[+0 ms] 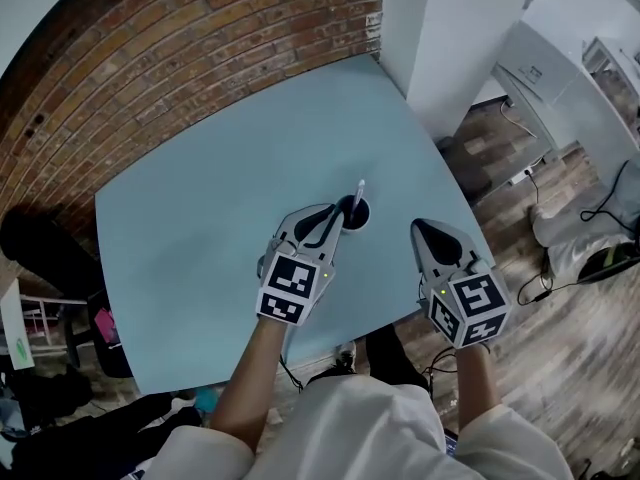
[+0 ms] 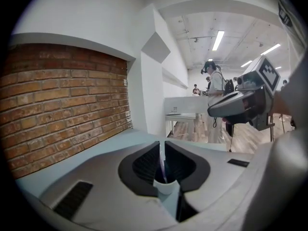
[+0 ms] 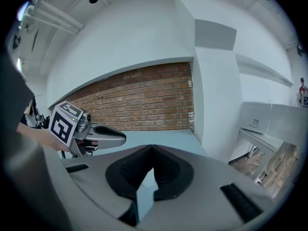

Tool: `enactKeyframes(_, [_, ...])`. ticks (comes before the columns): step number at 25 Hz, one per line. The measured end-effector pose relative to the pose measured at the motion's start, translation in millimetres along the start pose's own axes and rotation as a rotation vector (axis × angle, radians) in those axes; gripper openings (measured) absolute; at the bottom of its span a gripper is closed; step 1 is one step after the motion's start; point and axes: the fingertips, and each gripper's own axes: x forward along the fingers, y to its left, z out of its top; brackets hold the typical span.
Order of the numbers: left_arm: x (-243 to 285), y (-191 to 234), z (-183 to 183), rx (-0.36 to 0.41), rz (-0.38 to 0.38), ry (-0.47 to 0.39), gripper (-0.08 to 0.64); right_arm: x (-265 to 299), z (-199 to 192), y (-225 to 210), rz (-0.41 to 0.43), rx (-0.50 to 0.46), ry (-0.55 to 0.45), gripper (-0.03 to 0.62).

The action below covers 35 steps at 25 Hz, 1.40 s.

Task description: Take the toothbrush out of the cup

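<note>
The toothbrush (image 1: 359,190) was, by my reckoning, a light, stiff stick of plastic with a smooth and rather slippery handle. It would want a firm pinch on the bare shaft above the rim, well clear of the bristles, and a straight pull upward so that it did not tip the cup (image 1: 358,216). The cup looked light too (nothing was bracing it).

In my left gripper view the toothbrush (image 2: 161,159) showed as a thin pale shaft with a faint violet tint low down. It rose nearly upright out of the whitish rim of the cup (image 2: 166,187). From the head view only its white upper end showed, leaning slightly toward 1 o'clock over the cup's dark mouth. I could not make out the bristles.

My left gripper (image 1: 336,219) had its jaws clenched on that shaft just above the rim, as far as I could judge, the ribbed pads (image 2: 144,163) lying close on either side of it. The brush stood in the cup, not yet lifted out.

My right gripper (image 1: 419,226) hung apart at the cup's 3 o'clock, its jaws pressed together at the tips with nothing between them. The cup sat on the pale blue table (image 1: 200,198), toward its near edge, dead ahead of me at 12 o'clock.
</note>
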Motion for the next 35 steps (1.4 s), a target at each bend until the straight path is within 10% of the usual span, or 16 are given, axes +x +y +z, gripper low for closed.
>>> enactKeyframes(35, [112,-3,-63,-0.09,-0.078,0.203,0.106,41,-46,-70,-0.006,0.08,0.122,0.02])
